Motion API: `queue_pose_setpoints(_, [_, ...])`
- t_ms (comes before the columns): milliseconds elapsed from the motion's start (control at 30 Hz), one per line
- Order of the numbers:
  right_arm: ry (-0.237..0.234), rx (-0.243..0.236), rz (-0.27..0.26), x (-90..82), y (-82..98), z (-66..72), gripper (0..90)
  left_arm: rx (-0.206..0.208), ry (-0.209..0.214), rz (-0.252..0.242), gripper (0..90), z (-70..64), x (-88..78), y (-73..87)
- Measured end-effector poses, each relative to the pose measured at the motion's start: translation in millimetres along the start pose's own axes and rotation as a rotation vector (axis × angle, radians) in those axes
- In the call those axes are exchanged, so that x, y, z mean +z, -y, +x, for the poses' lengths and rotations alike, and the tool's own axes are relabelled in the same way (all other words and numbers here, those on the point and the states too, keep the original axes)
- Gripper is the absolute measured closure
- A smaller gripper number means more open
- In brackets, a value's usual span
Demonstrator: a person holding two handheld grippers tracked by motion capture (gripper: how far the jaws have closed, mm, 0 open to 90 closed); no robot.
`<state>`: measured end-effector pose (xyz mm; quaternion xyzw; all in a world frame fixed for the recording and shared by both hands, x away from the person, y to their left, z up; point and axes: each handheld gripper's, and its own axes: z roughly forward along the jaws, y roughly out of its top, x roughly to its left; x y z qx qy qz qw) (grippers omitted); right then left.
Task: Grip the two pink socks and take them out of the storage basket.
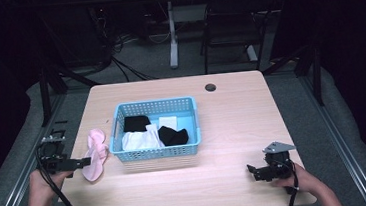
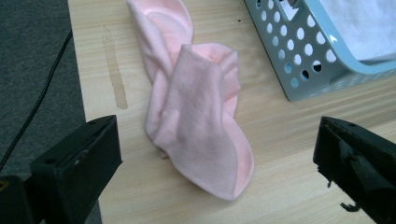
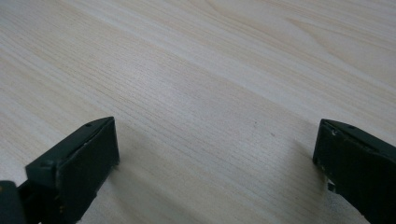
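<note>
Left gripper view: left gripper point(image 2: 217, 163), jaws spread wide with nothing between the pads, aimed at the pink socks point(image 2: 198, 116). Socks: two, crossed one over the other, flat on the tabletop point(image 2: 289, 154) by its left edge, just beside the left wall of the basket point(image 2: 299, 65), apart from it. High view: same gripper point(image 1: 83, 162) at the left edge, level, its tips close to the near end of the socks point(image 1: 95, 156).

Step in hand, as judged: the socks lie free of the gripper, outside the basket. If the pair is to be taken up, bring the jaws down over the crossing point, where both layers overlap, so one close catches both; a bite at a toe alone would likely lift a single sock. Keep the lower jaw flat to the wood to slide under the cloth, and stay off the basket wall.

Basket contents, high view: black items point(image 1: 173, 135), white cloth point(image 1: 141, 140).

Right gripper point(image 1: 257, 172): near the front right corner, jaws apart, empty, over bare wood point(image 3: 210, 84).
</note>
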<state>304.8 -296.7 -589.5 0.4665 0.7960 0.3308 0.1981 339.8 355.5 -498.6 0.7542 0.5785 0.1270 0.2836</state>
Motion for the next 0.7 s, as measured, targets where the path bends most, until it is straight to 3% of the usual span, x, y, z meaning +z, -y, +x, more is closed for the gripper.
queue_pose_setpoints(233, [-0.006, 0.003, -0.001, 0.4, -0.1, -0.4, 0.0, -0.003, -0.019, -0.03, 0.0, -7.2, 6.9, 21.5])
queue_pose_setpoints(400, [-0.003, 0.005, -0.003, 0.4, 0.0, -0.3, 0.0, 0.006, -0.027, -0.03, 0.0, -8.7, 17.8, 28.5])
queue_pose_setpoints(700, [-0.007, 0.004, -0.002, 0.4, 0.0, -0.7, 0.0, 0.04, -0.001, -0.019, 0.0, -9.3, 30.3, 39.1])
